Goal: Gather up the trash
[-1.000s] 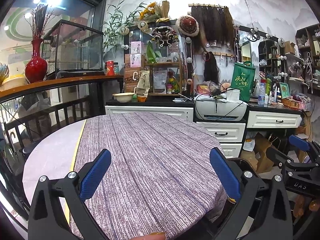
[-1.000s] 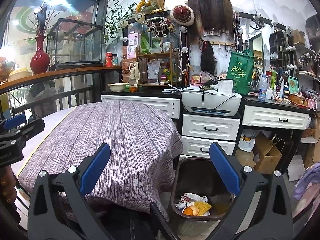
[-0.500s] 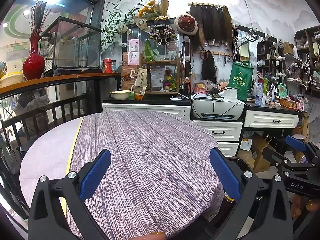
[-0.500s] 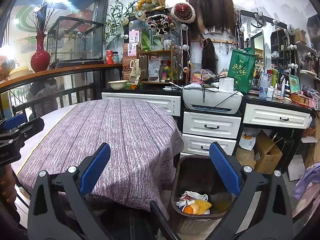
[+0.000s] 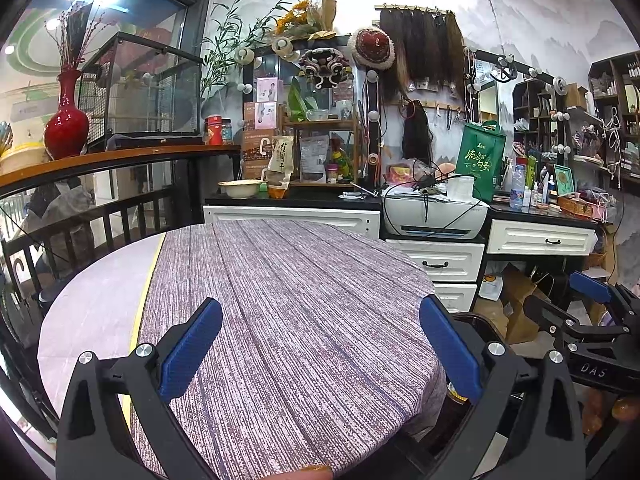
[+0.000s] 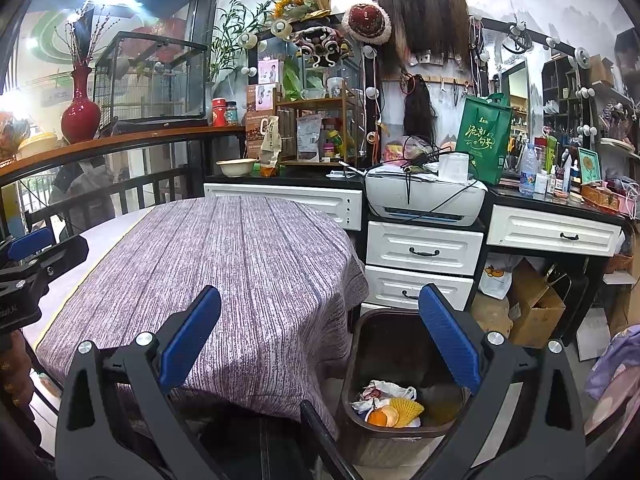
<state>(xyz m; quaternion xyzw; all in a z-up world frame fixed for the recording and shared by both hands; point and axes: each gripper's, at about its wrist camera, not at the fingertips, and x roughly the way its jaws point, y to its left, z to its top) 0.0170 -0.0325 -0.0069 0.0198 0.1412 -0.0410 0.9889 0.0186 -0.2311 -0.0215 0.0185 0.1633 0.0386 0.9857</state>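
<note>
Left claw [image 5: 320, 344]: spread wide, empty, over bare cloth-covered desk [image 5: 288, 300]. Right claw [image 6: 320, 340]: spread wide, empty; bin [image 6: 396, 436] below, trash [image 6: 390, 406] inside. Step: likely final deposit done. Next: probably only withdrawal.

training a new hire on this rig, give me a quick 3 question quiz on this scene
1. True or false: the right gripper holds a piece of trash.
2. Where is the trash bin: A) on the table, B) on the floor beside the table, C) on the counter?
3. Name one item visible in the bin.

Key: 1. False, both the right and the left gripper are open and empty. 2. B. 3. Orange peel (or the crumpled wrapper).
</note>
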